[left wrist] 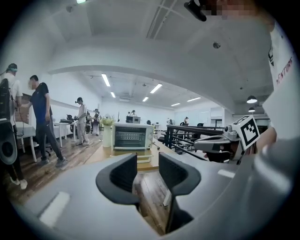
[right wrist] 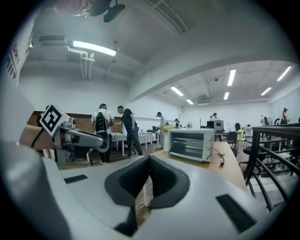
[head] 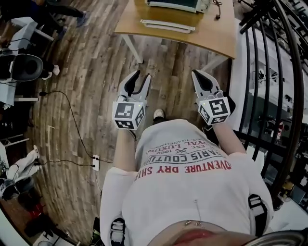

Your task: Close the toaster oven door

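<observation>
The white toaster oven (head: 175, 4) stands on a wooden table (head: 211, 33) at the top of the head view, well ahead of both grippers. A flat white panel (head: 168, 25) lies in front of its base and looks like the lowered door. The oven also shows in the left gripper view (left wrist: 132, 136) and the right gripper view (right wrist: 190, 144). My left gripper (head: 142, 75) is held in the air over the floor, jaws apart and empty (left wrist: 147, 161). My right gripper (head: 196, 73) hovers beside it with its tips together, holding nothing (right wrist: 149, 158).
A black metal railing (head: 269, 72) runs along the right side. A cable and power strip (head: 95, 162) lie on the wooden floor at the left. Several people (right wrist: 112, 131) stand by desks farther off. A cord (right wrist: 219, 157) lies on the table beside the oven.
</observation>
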{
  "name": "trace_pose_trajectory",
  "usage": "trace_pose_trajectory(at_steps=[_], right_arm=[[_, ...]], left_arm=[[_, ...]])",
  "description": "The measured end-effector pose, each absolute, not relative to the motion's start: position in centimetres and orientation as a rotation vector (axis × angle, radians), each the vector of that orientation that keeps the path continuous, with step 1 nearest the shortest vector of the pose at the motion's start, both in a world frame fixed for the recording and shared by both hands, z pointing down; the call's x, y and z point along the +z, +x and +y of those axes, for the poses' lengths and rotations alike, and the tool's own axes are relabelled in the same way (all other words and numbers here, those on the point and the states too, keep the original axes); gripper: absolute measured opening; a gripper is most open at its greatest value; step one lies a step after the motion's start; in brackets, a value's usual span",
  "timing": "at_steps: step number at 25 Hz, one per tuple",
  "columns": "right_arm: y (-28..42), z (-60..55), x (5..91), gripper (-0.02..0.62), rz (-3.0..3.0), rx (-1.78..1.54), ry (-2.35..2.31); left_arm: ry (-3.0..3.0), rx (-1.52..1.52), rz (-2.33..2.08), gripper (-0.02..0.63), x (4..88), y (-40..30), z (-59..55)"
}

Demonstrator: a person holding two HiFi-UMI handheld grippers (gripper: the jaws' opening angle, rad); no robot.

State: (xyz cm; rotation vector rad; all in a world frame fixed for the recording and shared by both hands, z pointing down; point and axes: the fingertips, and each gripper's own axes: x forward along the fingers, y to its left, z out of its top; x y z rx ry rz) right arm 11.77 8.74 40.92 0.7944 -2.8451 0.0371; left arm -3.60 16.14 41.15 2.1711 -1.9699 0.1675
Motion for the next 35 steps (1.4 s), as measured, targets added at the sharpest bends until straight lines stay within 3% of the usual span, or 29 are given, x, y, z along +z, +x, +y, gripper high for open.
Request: trace_pose_trajectory(at_steps=[8, 28, 35], right_arm=[[6.3, 4.3, 42.0, 0.005, -2.796, 0.093, 0.914], [-1.6, -14.2, 46.5, 0.006, -2.790, 0.181, 0.806], [-1.5, -18.4, 50.1, 0.005, -2.757, 0.197, 0.787]], left_arm=[[2.182, 0.190, -1.867, 0.153, 43.5, -10.1, 10.4], [2.069, 0.312, -1.788, 0.152, 53.1, -17.3, -9.2], [1.962, 0.354, -1.781, 0.152, 59.4, -18.5, -13.4]])
